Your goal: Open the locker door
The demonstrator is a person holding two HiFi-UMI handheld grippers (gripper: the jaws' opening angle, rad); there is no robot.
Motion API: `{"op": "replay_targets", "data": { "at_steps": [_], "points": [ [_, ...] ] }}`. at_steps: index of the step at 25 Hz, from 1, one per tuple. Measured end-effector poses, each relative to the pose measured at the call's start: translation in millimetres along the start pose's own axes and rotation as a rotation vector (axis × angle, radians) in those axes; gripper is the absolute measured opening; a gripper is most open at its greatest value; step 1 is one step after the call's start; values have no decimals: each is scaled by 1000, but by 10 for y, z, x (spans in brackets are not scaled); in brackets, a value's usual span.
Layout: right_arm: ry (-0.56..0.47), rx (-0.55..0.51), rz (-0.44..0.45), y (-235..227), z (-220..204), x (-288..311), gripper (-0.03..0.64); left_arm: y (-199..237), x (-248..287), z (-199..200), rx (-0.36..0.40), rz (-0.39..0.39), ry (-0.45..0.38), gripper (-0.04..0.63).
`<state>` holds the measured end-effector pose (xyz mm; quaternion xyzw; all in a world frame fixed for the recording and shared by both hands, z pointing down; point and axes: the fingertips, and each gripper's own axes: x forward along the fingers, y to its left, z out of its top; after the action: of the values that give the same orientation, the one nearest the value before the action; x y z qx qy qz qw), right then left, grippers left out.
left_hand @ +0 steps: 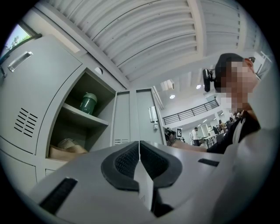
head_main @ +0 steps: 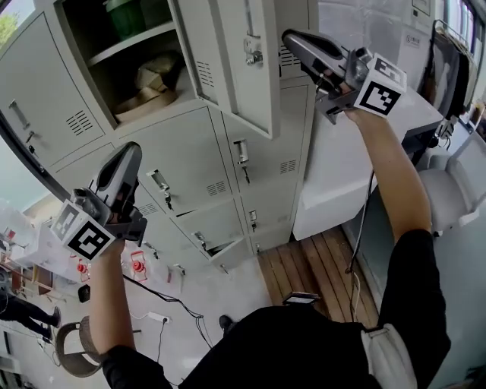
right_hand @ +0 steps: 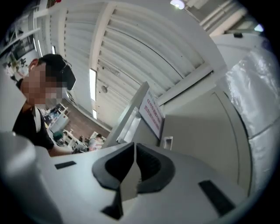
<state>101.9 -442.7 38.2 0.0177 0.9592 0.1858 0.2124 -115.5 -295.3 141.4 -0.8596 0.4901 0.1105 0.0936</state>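
Note:
The upper grey locker's door [head_main: 235, 61] stands swung open, its latch handle [head_main: 253, 49] facing out. Inside, the compartment shelf [head_main: 129, 45] carries a green container [head_main: 125, 15], with a tan bundle [head_main: 152, 83] below it. My right gripper [head_main: 292, 38] is raised just right of the open door, apart from it, jaws shut with nothing between them [right_hand: 134, 146]. My left gripper [head_main: 129, 152] hangs lower left in front of the closed lockers, shut and empty [left_hand: 139, 144]. The left gripper view shows the open compartment, the green container [left_hand: 88, 103] and the door [left_hand: 131, 118].
A white table [head_main: 342, 167] stands right of the lockers, a pale chair [head_main: 448, 190] beyond it. A bottom locker door [head_main: 220, 247] is ajar. Wooden boards [head_main: 319, 266], cables [head_main: 175, 304] and a round stool [head_main: 72, 349] are on the floor.

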Motion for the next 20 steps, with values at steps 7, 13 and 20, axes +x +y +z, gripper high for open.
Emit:
{"op": "replay_targets", "data": {
  "at_steps": [7, 13, 20],
  "points": [
    [143, -79, -216, 326, -397, -284, 23, -226, -66, -362, 187, 45, 37, 20],
    [226, -140, -321, 729, -933, -541, 23, -579, -94, -860, 290, 51, 74, 20],
    [250, -79, -321, 1486, -1636, -689, 17, -825, -304, -1295, 230, 116, 28, 20]
  ]
}}
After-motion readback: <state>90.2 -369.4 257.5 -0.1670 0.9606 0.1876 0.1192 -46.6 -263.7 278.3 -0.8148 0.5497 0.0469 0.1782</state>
